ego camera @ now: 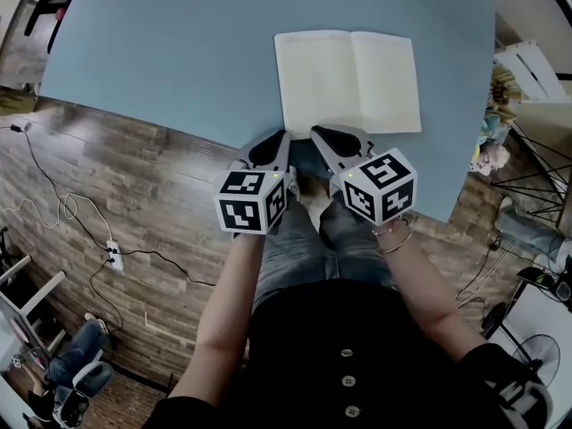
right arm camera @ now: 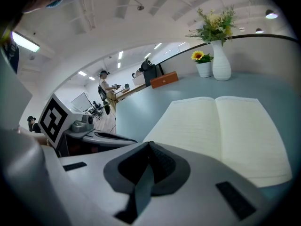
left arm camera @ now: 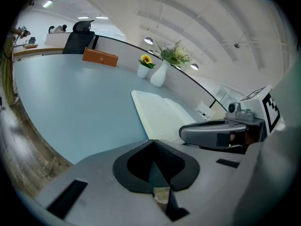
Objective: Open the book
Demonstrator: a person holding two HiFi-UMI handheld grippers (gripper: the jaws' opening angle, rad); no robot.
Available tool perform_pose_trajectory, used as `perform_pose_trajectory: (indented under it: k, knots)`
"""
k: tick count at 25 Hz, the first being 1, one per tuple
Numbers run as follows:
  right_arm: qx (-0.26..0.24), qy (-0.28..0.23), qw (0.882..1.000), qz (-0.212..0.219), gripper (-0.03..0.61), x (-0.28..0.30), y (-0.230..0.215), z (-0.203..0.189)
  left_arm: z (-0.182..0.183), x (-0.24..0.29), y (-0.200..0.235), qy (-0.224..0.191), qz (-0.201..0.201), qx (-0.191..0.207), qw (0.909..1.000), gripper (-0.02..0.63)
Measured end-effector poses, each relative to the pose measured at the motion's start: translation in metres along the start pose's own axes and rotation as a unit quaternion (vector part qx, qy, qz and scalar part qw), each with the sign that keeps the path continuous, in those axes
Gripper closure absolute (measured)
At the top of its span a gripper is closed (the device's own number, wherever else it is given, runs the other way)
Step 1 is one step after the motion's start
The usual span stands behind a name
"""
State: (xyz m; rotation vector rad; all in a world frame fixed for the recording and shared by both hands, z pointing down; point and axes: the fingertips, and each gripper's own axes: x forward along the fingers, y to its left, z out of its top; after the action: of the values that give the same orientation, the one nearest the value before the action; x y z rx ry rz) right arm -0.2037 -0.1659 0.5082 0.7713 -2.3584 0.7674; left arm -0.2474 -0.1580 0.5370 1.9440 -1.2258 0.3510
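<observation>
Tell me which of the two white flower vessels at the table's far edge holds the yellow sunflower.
The short white pot; the tall narrow-necked white vase beside it holds green sprigs with pale blooms instead.

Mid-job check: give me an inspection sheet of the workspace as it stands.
Surface: light blue table, mostly bare.
Job's things: book lies open flat, pale pages up.
Clutter: white vase with flowers, sunflower pot, brown box along one table edge.
Grippers: left gripper and right gripper both shut, empty, tips at the book's near edge.
Cables: black cable and power strip on the floor.
Surroundings: wood floor, black office chair, a person far off.
</observation>
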Motion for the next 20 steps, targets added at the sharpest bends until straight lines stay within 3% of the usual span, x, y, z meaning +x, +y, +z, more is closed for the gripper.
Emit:
perform_pose_trajectory:
  k: [9, 20]
  knots:
    - [0.005, 0.005, 1.0, -0.004, 0.576, 0.0008, 0.0022, -0.0067, -0.0027, 0.0019, 0.0014, 0.014, 0.014, 0.015, 0.9997, 0.6]
    - [0.005, -0.008, 1.0, -0.017, 0.575, -0.0088, -0.0056, -0.0063, -0.0023, 0.0022, -0.0007, 0.01, 0.0, 0.018, 0.9998, 0.597]
